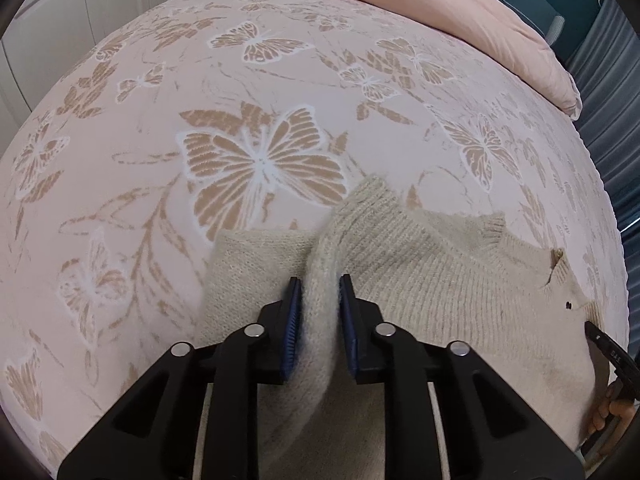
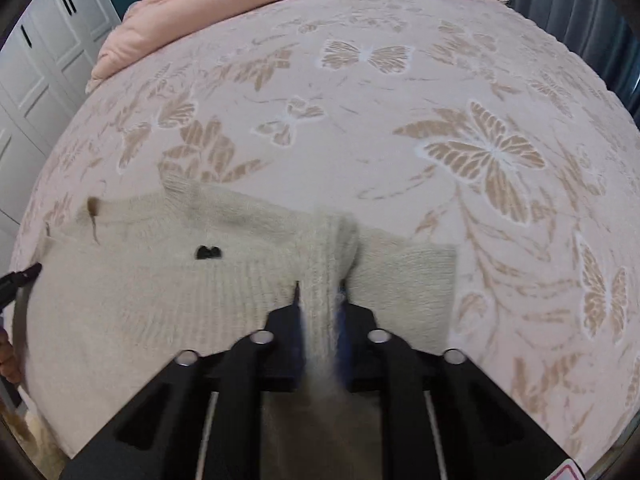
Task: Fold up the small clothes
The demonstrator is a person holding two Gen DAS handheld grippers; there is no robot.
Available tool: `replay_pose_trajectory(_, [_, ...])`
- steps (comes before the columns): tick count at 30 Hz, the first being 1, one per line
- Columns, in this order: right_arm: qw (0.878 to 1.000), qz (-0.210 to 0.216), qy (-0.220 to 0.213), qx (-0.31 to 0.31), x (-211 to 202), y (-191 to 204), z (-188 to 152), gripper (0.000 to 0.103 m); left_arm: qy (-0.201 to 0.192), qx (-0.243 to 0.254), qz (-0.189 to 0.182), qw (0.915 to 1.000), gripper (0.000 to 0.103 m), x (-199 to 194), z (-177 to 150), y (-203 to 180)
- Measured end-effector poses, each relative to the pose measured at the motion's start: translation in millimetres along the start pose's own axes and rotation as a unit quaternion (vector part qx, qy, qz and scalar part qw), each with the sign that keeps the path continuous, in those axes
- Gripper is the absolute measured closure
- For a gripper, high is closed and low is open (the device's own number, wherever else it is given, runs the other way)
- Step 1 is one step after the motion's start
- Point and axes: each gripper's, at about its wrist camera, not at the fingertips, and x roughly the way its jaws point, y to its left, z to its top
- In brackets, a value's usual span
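1. Cream knit sweater [image 1: 432, 280] lies flat on the bed [image 1: 160, 140], near its close edge, well apart from the pink duvet [image 1: 440, 12].
2. Left gripper [image 1: 320, 292]: jaws nearly closed, pinching a raised fold of the sweater.
3. Right gripper [image 2: 320, 300]: jaws nearly closed, pinching another sweater fold; view blurred.

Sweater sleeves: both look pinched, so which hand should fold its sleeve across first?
Left, probably. The left gripper is sharp and clamped on a raised sleeve of the sweater. The right gripper also pinches a sleeve, but its view is motion-blurred.
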Motion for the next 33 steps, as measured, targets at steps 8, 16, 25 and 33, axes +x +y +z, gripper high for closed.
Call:
replay_pose_trajectory(8, [0.99,0.053,-0.109,0.068,-51,-17,38,0.093,-0.035,-0.001,-0.011,0.9993,0.094,-26,25,-4])
replay_pose_trajectory(16, [0.991,0.019,-0.066,0.115,-24,-24,25,0.08,0.0,0.004,0.049,0.9988,0.088,3,11,-2])
replay_pose_trajectory(25, [0.985,0.164,-0.043,-0.022,-70,113,-70,0.087,-0.033,0.037,-0.026,0.9984,0.052,-76,-67,-66])
replay_pose_trajectory(33, [0.993,0.073,-0.031,0.093,-49,24,-111,0.103,0.001,0.044,0.03,0.9986,0.049,-51,-110,-34])
